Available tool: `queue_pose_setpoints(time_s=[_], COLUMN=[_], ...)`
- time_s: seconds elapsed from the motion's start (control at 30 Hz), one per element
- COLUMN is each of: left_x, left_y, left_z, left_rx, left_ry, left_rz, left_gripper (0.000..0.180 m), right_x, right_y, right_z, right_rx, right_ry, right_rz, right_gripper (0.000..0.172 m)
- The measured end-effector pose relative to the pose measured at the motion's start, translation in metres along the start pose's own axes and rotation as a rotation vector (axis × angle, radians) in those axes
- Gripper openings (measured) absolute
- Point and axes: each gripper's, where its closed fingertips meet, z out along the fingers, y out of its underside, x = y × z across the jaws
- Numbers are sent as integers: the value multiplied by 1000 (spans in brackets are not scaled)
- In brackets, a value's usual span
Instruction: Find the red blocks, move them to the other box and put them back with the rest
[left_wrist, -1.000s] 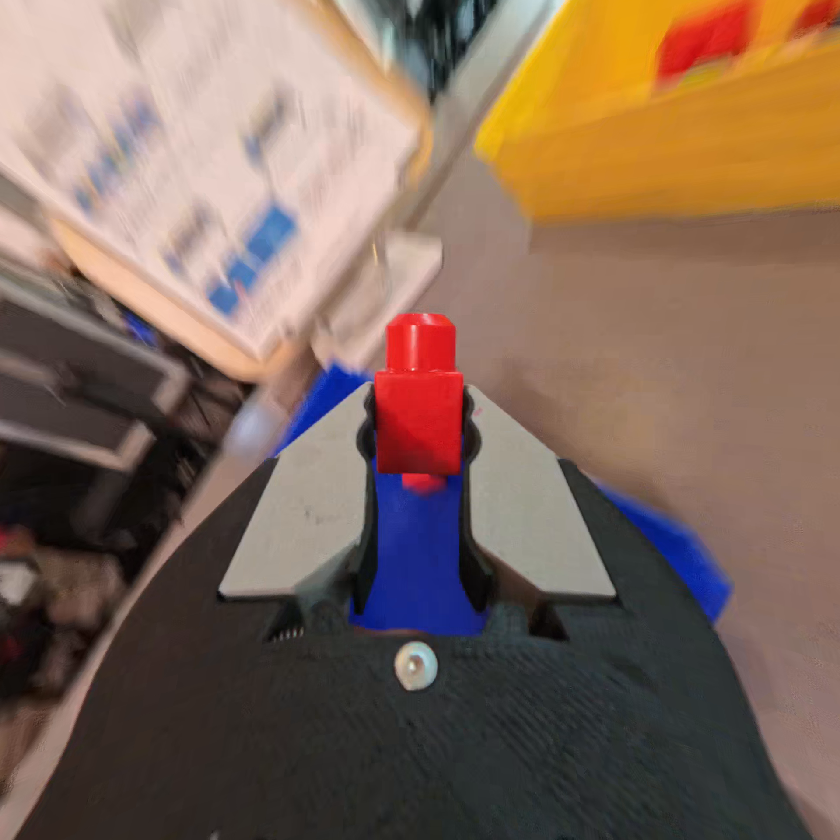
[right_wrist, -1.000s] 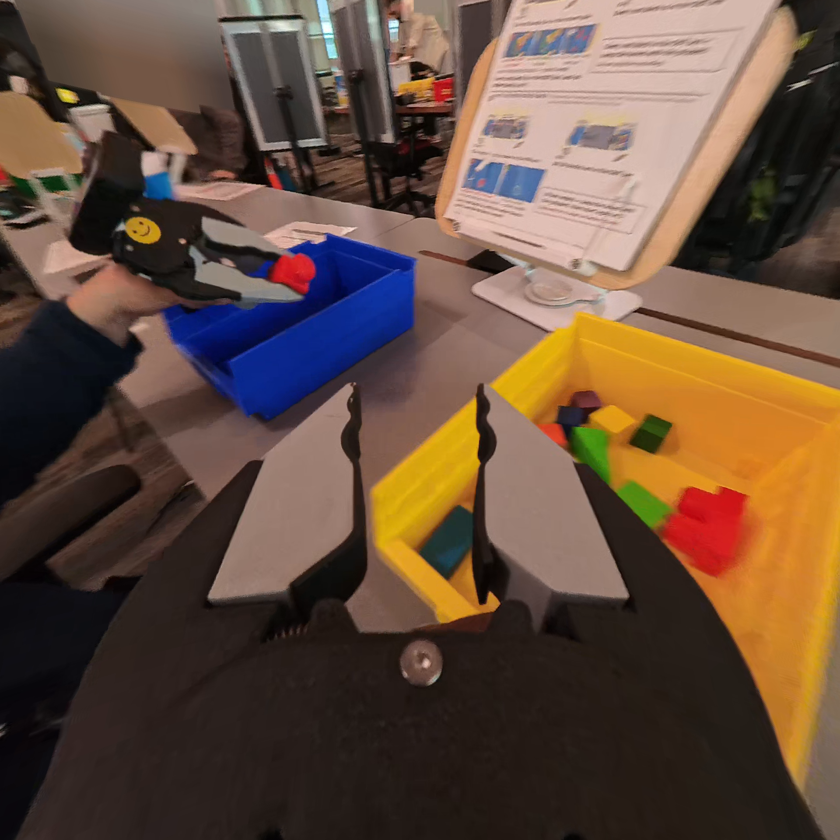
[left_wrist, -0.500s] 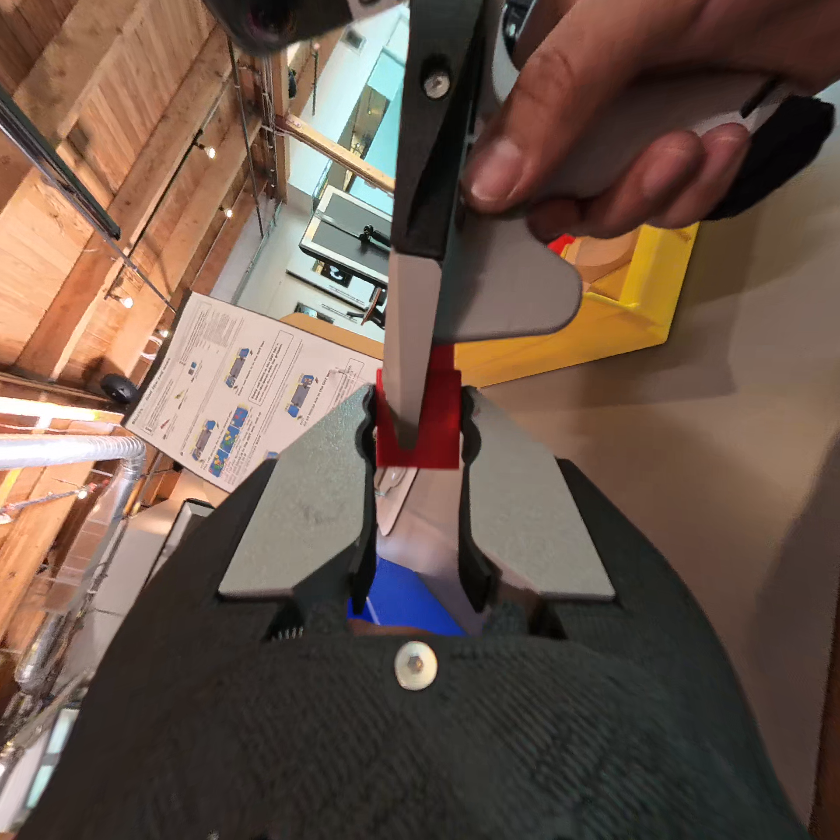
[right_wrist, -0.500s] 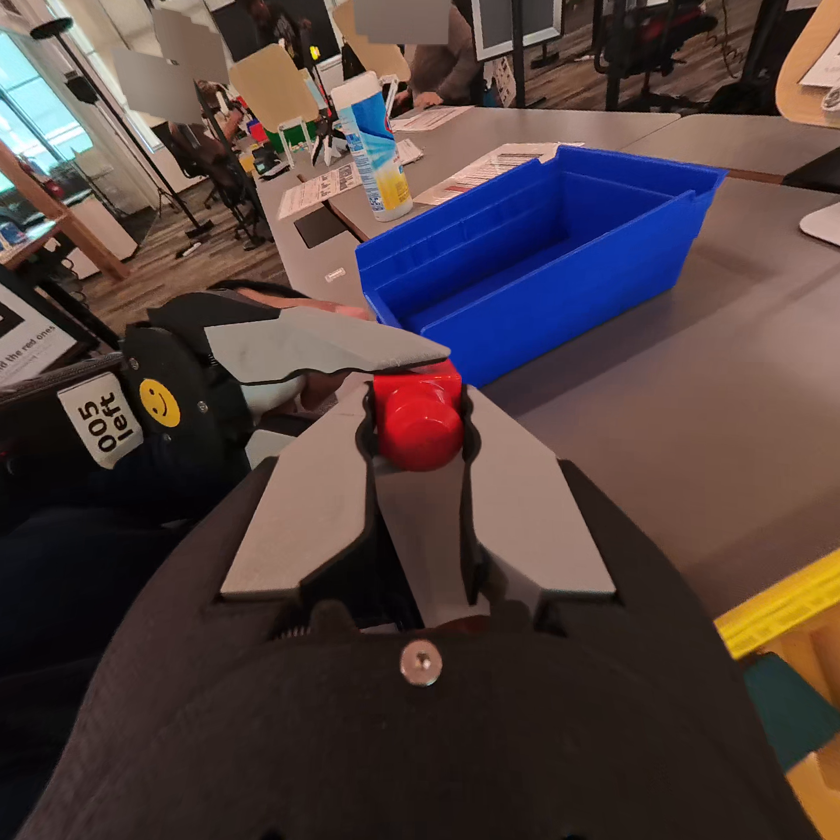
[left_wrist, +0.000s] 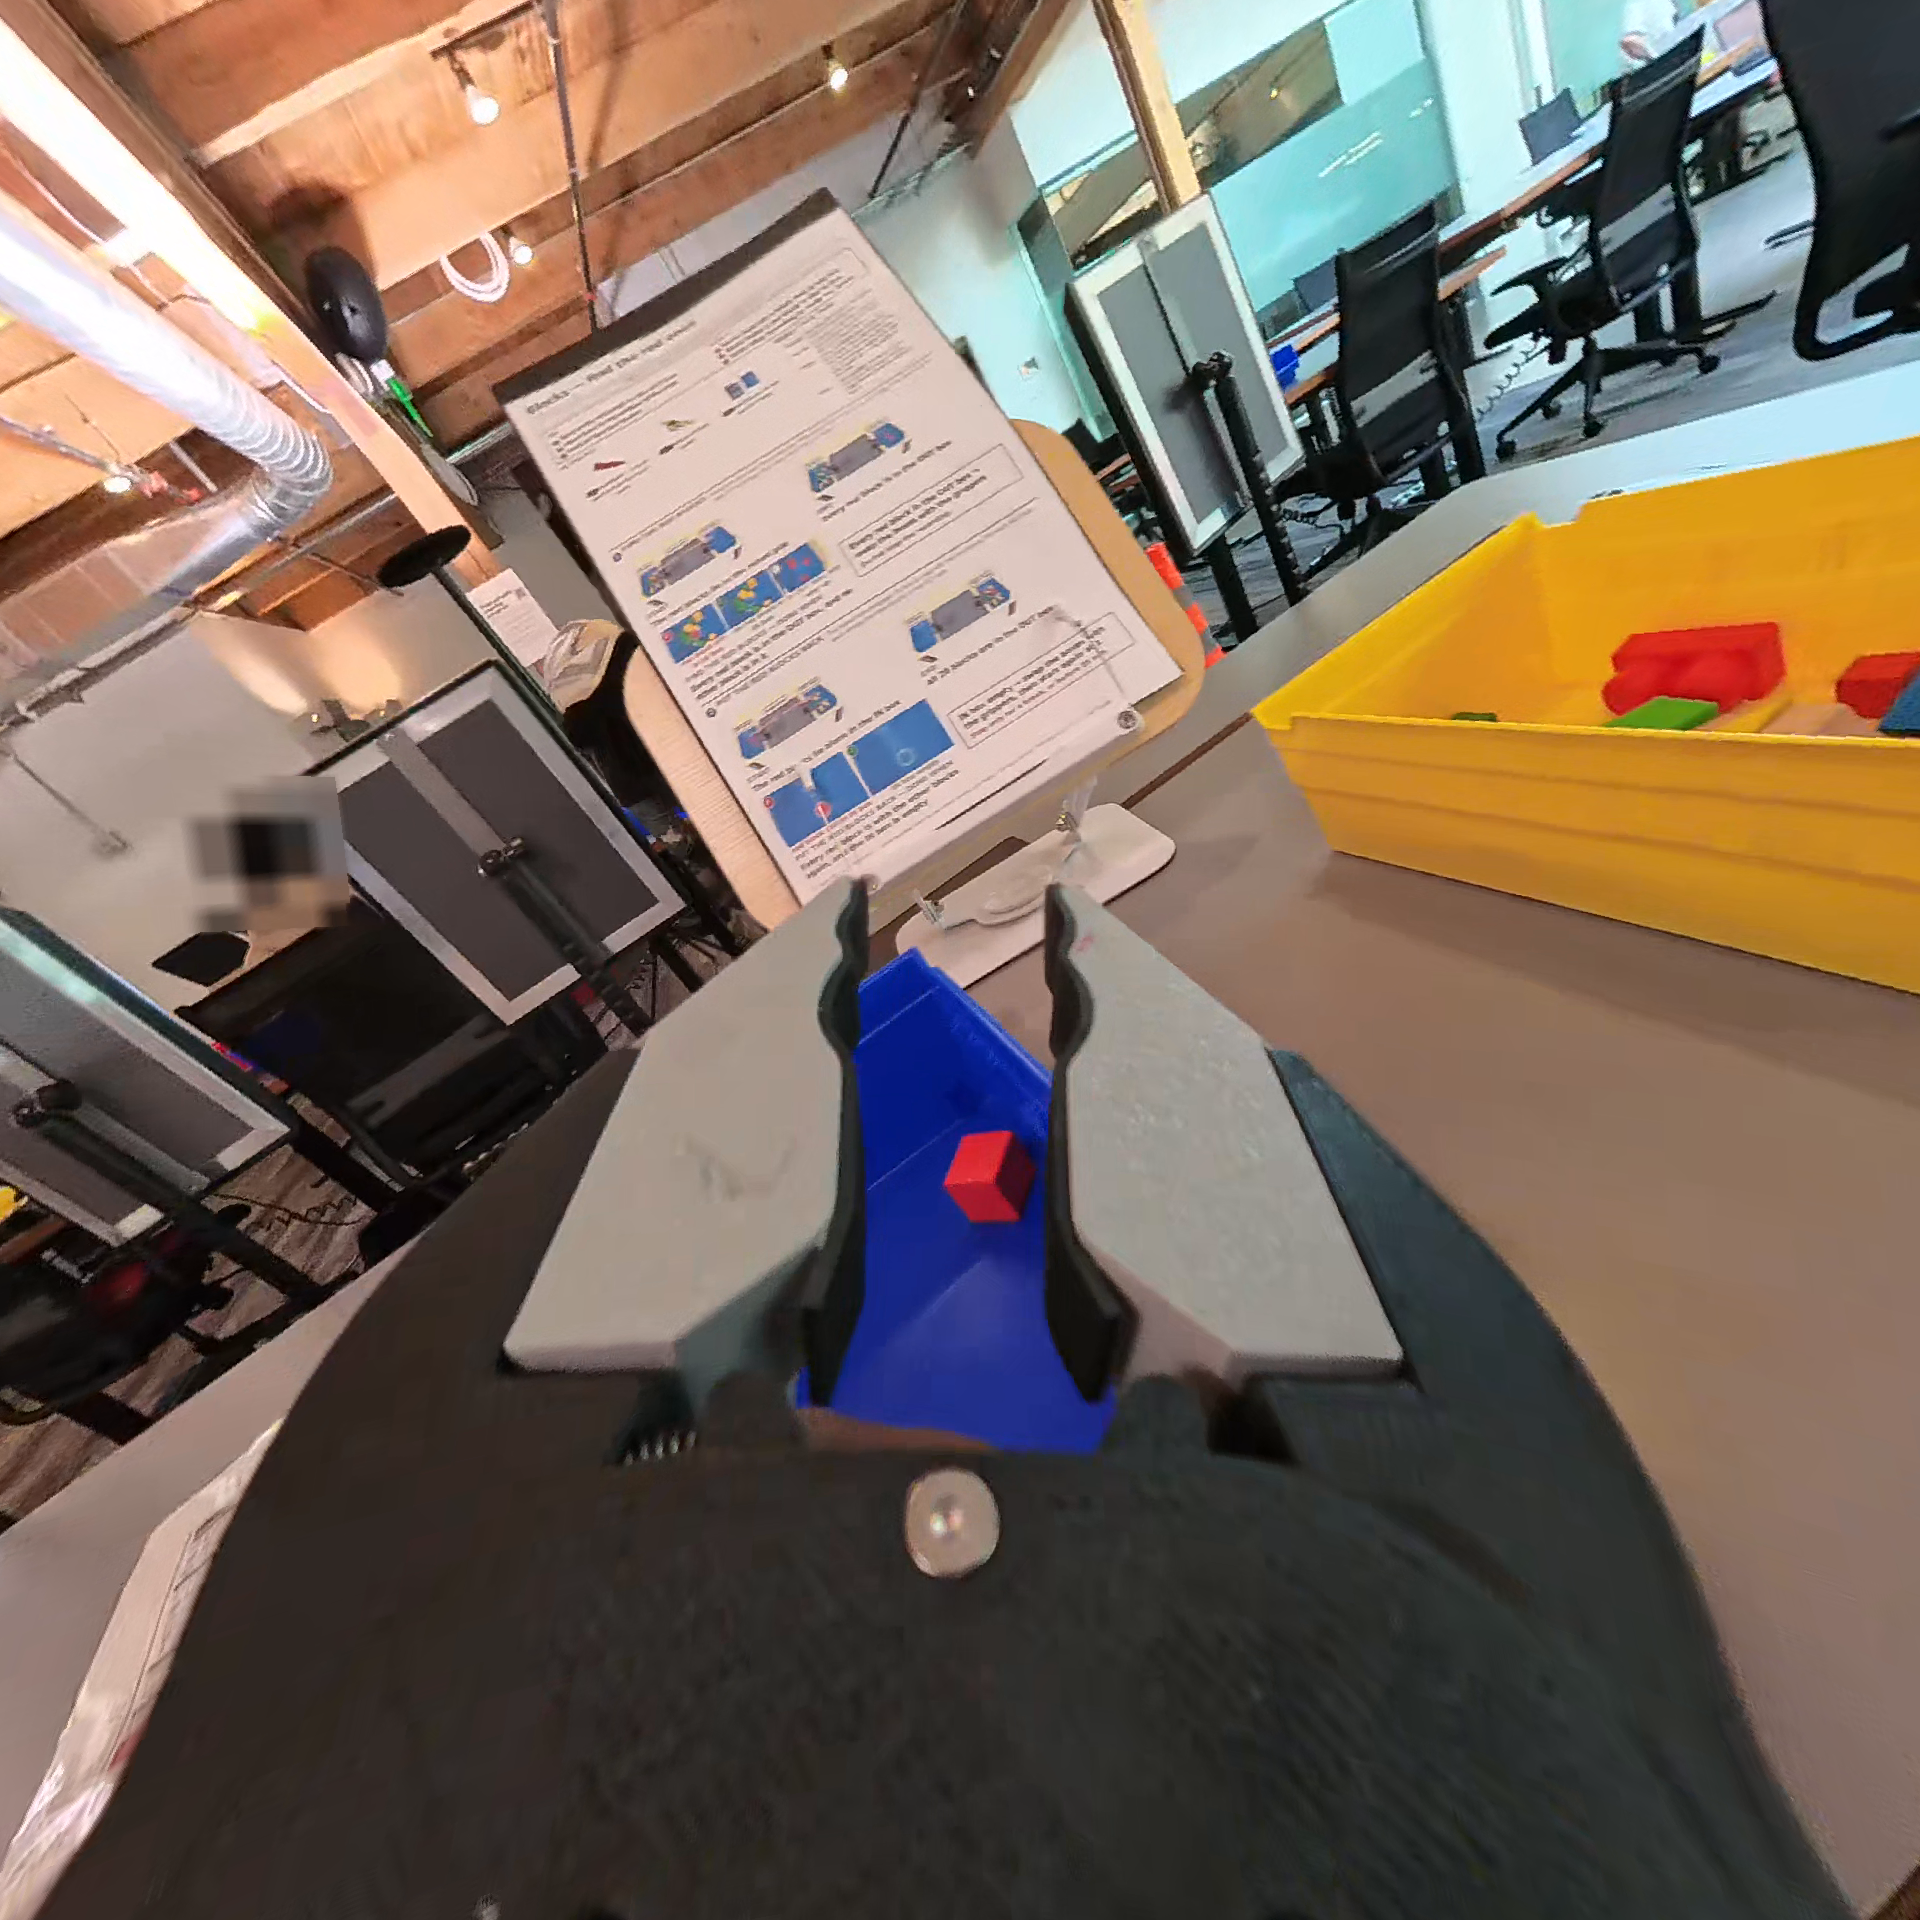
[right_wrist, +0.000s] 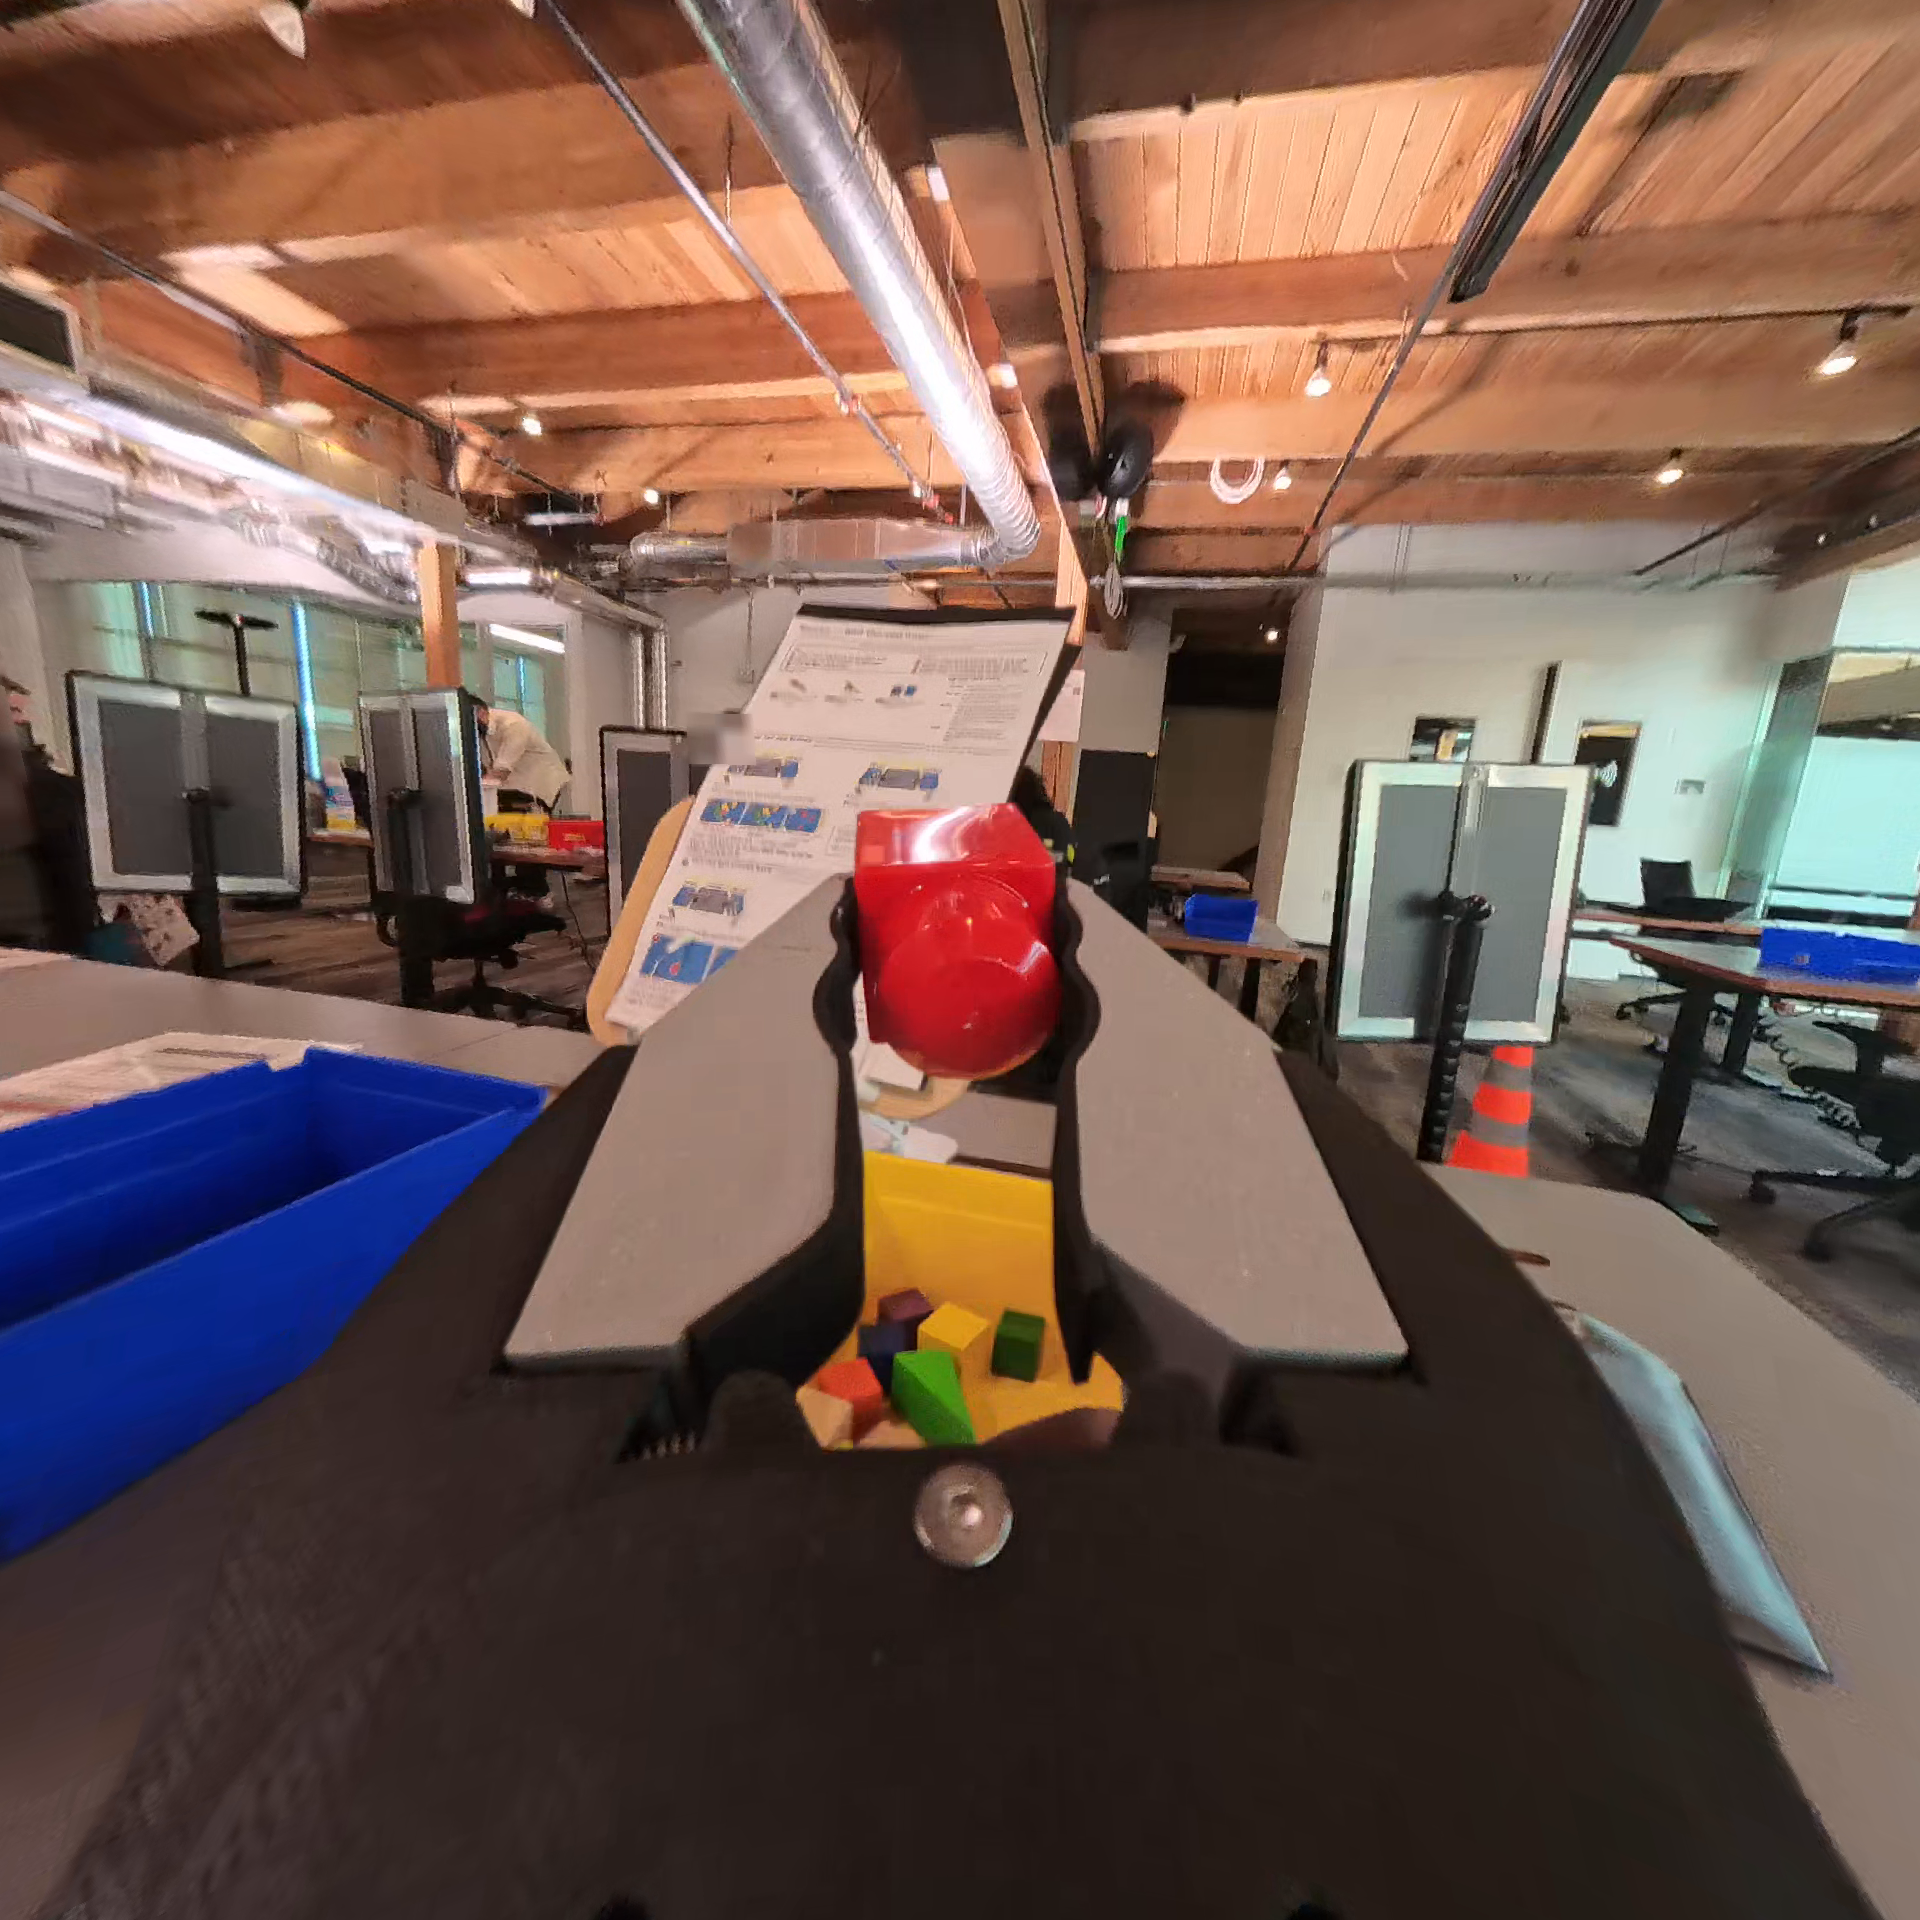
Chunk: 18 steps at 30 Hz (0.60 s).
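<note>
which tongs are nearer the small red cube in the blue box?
Left. The left tongs hang open directly over the small red cube in the blue box; the right tongs sit over the yellow box, gripping a red block.

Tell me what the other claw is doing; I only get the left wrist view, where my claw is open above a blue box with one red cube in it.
Observer: The right claw grips a red block, a cube with a round knob, both pads pressing its sides.
Operator: Where is it?
Observer: Raised above the yellow box.
Operator: What is under it in there?
Observer: Small blocks: purple, yellow, green, orange.
</note>
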Motion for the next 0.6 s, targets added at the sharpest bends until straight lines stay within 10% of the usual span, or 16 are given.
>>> queue_pose_setpoints(time_s=[0.13,0.2,0.4,0.6], left_x=[-2,-2,-4,-6], left_y=[13,30,70,104], left_z=[2,4,9,13], left_rx=[-65,-140,-291,-399], left_ry=[25,38,115,185], left_rz=[-38,-59,-146,-198], left_gripper=[36,39,47,48], right_x=[28,34,29,38], right_y=[96,140,86,95], right_z=[23,21,19,7], right_rx=[-424,-642,-397,-489], right_ry=[105,110,84,73], right_rz=[-12,-8,42,66], right_gripper=[37,75,67,73])
